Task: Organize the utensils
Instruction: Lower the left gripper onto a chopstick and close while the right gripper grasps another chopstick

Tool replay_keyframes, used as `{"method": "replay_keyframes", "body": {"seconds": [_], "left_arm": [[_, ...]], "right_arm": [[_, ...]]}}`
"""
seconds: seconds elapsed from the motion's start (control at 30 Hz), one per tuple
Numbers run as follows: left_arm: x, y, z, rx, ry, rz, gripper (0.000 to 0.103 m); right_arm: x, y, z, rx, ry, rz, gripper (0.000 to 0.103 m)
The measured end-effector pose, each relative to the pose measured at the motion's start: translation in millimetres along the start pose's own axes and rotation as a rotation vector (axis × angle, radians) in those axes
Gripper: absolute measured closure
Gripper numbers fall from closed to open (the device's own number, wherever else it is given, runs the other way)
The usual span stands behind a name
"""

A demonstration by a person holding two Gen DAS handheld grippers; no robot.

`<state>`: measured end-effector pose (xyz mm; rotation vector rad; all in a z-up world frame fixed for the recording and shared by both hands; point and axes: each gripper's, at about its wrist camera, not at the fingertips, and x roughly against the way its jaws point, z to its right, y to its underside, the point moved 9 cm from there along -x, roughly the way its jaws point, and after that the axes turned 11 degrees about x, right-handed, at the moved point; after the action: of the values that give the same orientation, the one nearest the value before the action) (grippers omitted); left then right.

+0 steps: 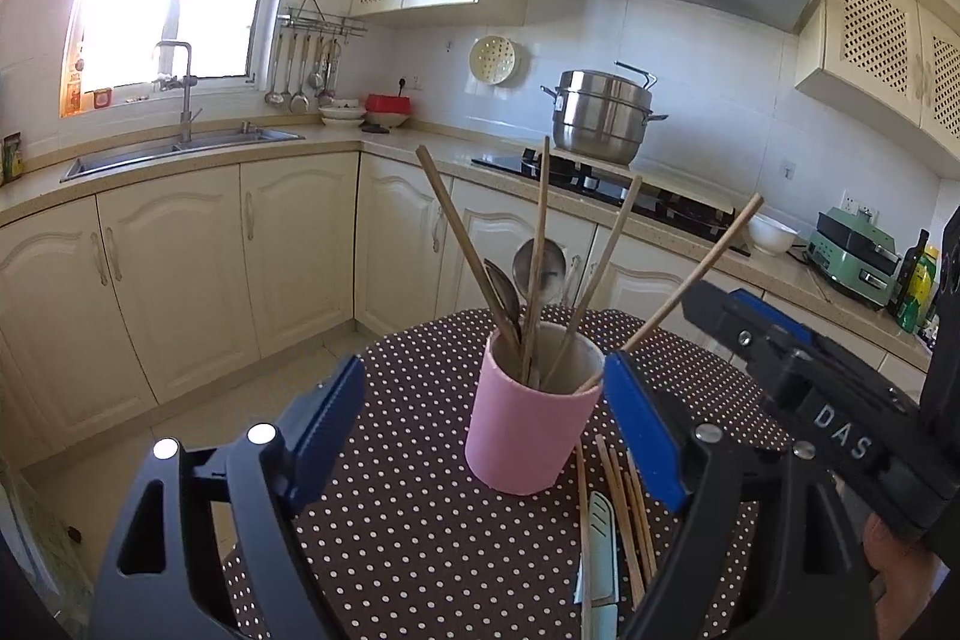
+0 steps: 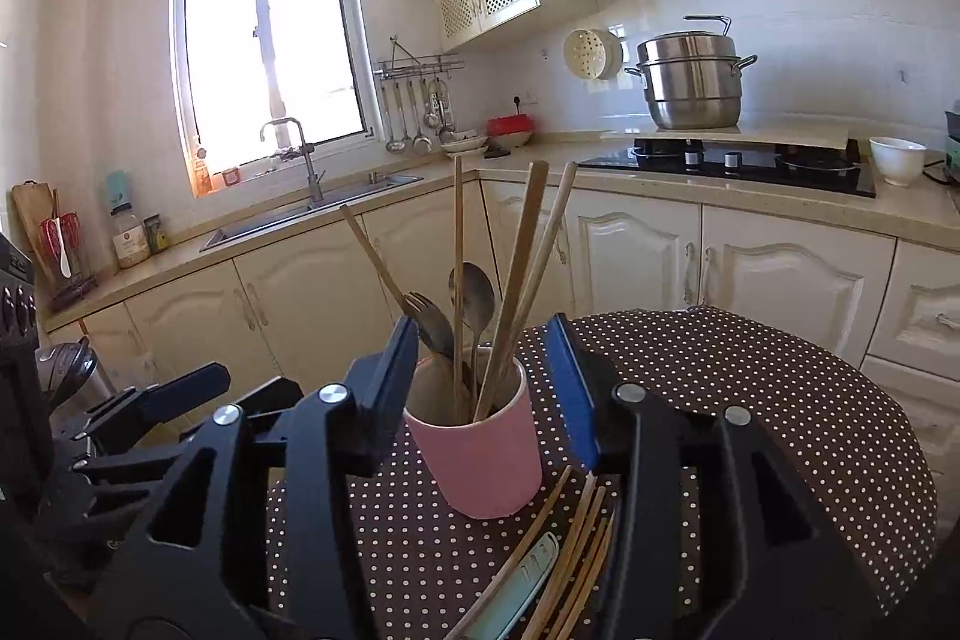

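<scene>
A pink cup (image 1: 528, 433) stands upright on a round table with a brown polka-dot cloth (image 1: 408, 520). Several wooden chopsticks (image 1: 606, 268), a metal spoon (image 1: 539, 268) and a fork stand in it. Several more chopsticks (image 1: 627, 520) and a pale blue-handled utensil (image 1: 600, 538) lie on the cloth in front of the cup. My left gripper (image 1: 483, 418) is open and empty, its fingers either side of the cup. My right gripper (image 2: 489, 376) is open and empty, also astride the cup (image 2: 486, 460), above the loose chopsticks (image 2: 576, 538). The right gripper's body (image 1: 840, 400) shows in the left wrist view.
Cream kitchen cabinets run behind the table. A sink with tap (image 1: 180, 142) is at the left, a hob with a steel steamer pot (image 1: 600, 118) at the right. A white bowl (image 2: 897, 160) sits on the counter. The table's far edge drops to the tiled floor.
</scene>
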<state>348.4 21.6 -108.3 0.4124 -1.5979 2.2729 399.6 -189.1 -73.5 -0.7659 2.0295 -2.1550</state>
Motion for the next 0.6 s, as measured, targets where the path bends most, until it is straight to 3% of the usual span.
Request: {"method": "replay_keyframes", "body": {"seconds": [0.23, 0.43, 0.53, 0.6], "left_arm": [[-24.0, 43.6, 16.7, -0.054, 0.028, -0.216, 0.023], [-54.7, 94.1, 27.0, -0.112, -0.007, -0.421, 0.024], [-66.3, 113.5, 31.7, -0.096, 0.013, -0.519, 0.043], [-74.8, 127.0, 30.8, -0.092, 0.006, -0.582, 0.049]], "right_arm": [[18.0, 20.1, 28.5, -0.025, 0.033, -0.035, 0.058], [18.6, 63.9, 47.1, -0.039, 0.031, -0.164, 0.058], [14.3, 89.6, 54.1, -0.059, 0.019, -0.251, 0.058], [10.8, 104.3, 56.1, -0.069, 0.008, -0.306, 0.058]]}}
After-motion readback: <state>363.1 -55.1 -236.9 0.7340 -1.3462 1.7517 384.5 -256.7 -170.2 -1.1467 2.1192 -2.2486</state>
